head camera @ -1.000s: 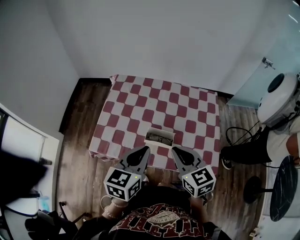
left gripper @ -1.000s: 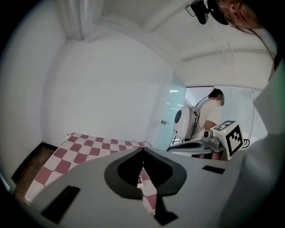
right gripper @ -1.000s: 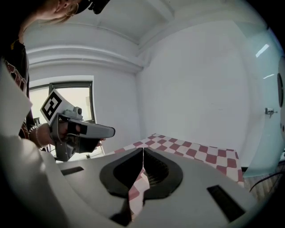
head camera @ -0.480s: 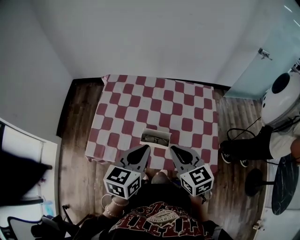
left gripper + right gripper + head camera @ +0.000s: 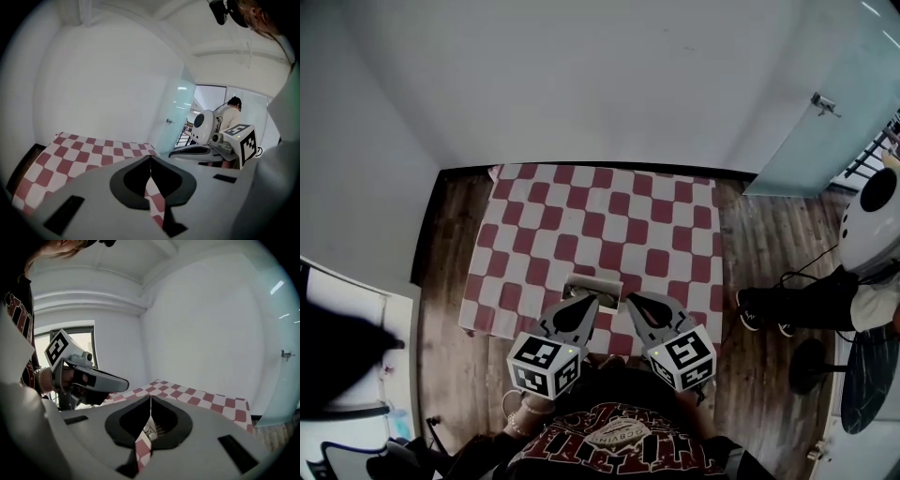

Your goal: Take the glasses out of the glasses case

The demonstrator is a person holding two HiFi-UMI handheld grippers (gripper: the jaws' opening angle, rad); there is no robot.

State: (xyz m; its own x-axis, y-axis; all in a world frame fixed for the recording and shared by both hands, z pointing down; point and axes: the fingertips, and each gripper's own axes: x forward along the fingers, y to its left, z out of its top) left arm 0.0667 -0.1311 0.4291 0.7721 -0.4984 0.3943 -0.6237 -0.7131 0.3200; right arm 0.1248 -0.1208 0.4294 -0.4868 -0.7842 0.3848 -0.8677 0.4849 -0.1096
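Observation:
A small open glasses case (image 5: pixel 592 283) lies near the front edge of the table (image 5: pixel 581 206), which has a red-and-white checked cloth. Something dark lies inside the case, too small to make out. My left gripper (image 5: pixel 587 302) hovers at the case's near edge, jaws shut and empty. My right gripper (image 5: pixel 630 300) is just right of the case, also shut on nothing. In the left gripper view the left gripper's (image 5: pixel 150 157) jaws meet over the cloth. In the right gripper view the right gripper's (image 5: pixel 150 400) jaws meet, and part of the case (image 5: pixel 150 428) shows between them.
A white wall runs behind the table. A frosted glass door (image 5: pixel 825 103) stands at the right. A seated person (image 5: pixel 806 305) and a round dark side table (image 5: pixel 867 361) are at the right on the wooden floor (image 5: pixel 441 281). A white rounded object (image 5: pixel 877 220) stands there too.
Both grippers have come nearer to the case, and their tips now reach its near edge. The head view has shifted, so the table sits further left in the picture.

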